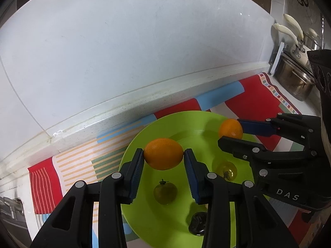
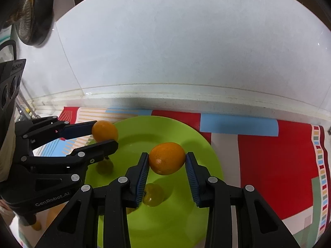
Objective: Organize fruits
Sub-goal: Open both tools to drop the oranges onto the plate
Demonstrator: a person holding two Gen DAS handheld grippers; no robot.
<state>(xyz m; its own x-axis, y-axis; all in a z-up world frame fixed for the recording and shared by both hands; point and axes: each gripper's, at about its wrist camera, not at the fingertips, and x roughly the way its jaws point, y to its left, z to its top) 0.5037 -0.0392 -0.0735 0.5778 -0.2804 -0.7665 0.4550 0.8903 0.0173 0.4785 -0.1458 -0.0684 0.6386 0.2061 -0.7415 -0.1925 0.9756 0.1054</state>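
We see both grippers over the smooth, round lime-green plate point(image 1: 144, 140). The left gripper point(image 1: 163, 157) pinches a dimpled, oval orange point(image 1: 163, 154) between ribbed blue pads point(image 1: 137, 171). The right gripper point(image 2: 167, 158) clamps a second orange point(image 2: 167, 158) the same way; both fruits are held above the plate. On the plate lie two glossy yellow-green tomatoes point(image 1: 165, 192) with dark stems, one half behind a finger. We cannot make out a dark, wrinkled lump point(image 1: 198, 223). The striped cloth point(image 2: 275, 155) beneath is cut off at the edges.
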